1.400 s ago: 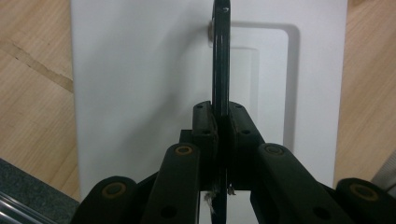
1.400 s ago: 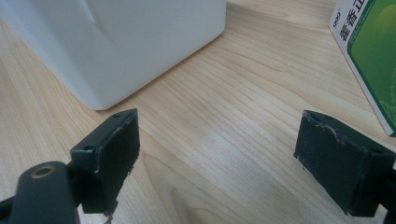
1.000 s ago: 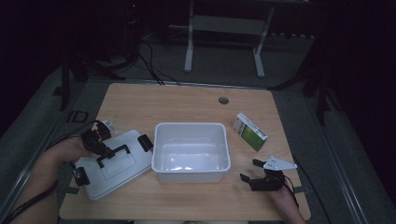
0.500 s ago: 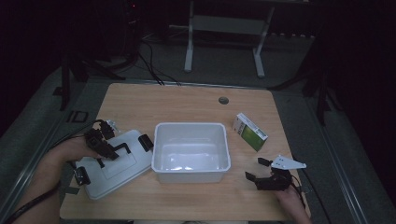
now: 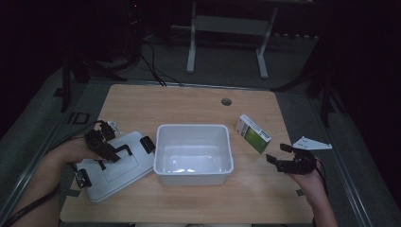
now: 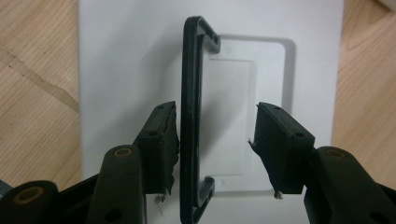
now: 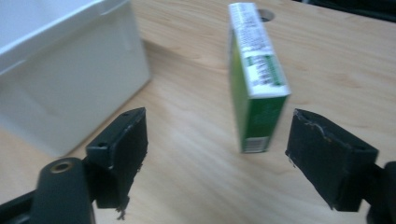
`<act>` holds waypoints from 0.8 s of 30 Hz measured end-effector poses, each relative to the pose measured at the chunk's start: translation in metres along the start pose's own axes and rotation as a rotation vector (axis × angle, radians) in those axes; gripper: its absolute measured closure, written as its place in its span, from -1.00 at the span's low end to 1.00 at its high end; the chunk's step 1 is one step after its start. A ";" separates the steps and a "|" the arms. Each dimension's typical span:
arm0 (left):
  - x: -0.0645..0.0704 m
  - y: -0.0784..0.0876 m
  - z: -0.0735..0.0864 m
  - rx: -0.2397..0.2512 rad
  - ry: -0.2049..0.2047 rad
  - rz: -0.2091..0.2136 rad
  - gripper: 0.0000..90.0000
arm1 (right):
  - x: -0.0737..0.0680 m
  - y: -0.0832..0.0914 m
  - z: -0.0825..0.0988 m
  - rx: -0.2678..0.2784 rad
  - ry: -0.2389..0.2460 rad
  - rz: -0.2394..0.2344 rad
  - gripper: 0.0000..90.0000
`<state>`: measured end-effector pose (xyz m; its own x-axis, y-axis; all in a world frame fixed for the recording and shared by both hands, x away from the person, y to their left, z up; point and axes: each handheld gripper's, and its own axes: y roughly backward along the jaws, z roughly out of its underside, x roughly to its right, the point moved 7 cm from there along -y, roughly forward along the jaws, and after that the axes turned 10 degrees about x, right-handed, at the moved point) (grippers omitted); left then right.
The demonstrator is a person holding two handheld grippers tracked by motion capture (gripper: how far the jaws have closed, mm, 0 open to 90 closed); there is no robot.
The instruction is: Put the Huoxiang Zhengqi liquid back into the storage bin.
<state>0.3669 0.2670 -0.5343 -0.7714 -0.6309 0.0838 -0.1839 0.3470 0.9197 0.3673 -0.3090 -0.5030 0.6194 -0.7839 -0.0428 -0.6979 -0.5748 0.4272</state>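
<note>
Here, the left gripper [image 5: 115,149] was held over a flat white lid [image 5: 113,166] that lay on the wooden table [image 5: 189,106], just to the left of a white open bin [image 5: 194,153]. In the left gripper view its jaws were spread apart, released, with the lid's black handle [image 6: 191,121] standing between them. The handle was seen close against the pad [image 6: 163,144] at the left of that view, though whether they touched could not be told, while a clear gap was left to the pad on the other side. Nothing was clamped. A black clip [image 5: 147,143] was seen on the lid's edge nearest the bin, and another [image 5: 83,177] on the lid's opposite end, near the person's left hand [image 5: 71,150].

The right gripper [image 5: 279,158] was held low over the table, to the right of the bin and well apart from it. Its jaws were also wide apart, released, and nothing was gripped between them. A green and white box [image 7: 254,70] was seen ahead of this gripper, standing on a narrow side on the table, beyond the fingertips and not yet between them. In the right gripper view the bin's white wall [image 7: 70,88] was seen to the left of the jaws. In the high view the box [image 5: 254,133] lay between the bin and the right gripper, and a small round hole [image 5: 226,101] was seen in the tabletop farther off. The grey three-cornered plate [image 5: 312,143] was seen above the person's right hand [image 5: 309,182].
</note>
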 end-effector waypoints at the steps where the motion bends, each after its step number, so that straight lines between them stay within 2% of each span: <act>1: 0.000 0.001 0.000 -0.001 0.002 0.004 0.10 | 0.003 -0.001 -0.002 -0.006 0.001 0.008 -0.48; 6: 0.000 0.004 0.001 0.008 -0.008 -0.005 0.10 | 0.020 -0.013 -0.017 -0.063 0.007 0.021 -0.39; 10: 0.001 0.004 0.003 -0.002 -0.005 0.007 0.10 | 0.028 -0.023 -0.027 -0.096 0.010 0.027 -0.35; 14: 0.001 0.003 0.003 -0.001 -0.002 0.013 0.10 | 0.034 -0.033 -0.036 -0.119 -0.003 0.015 -0.34; 19: 0.000 0.003 0.004 -0.008 -0.001 0.011 0.10 | 0.039 -0.042 -0.043 -0.140 0.012 0.005 -0.29; 24: 0.001 0.003 0.004 -0.001 -0.004 0.016 0.10 | 0.045 -0.057 -0.048 -0.206 0.016 -0.005 -0.29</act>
<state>0.3630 0.2704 -0.5327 -0.7764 -0.6228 0.0967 -0.1713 0.3561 0.9186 0.4524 -0.3006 -0.4862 0.6296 -0.7763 -0.0318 -0.6073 -0.5172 0.6031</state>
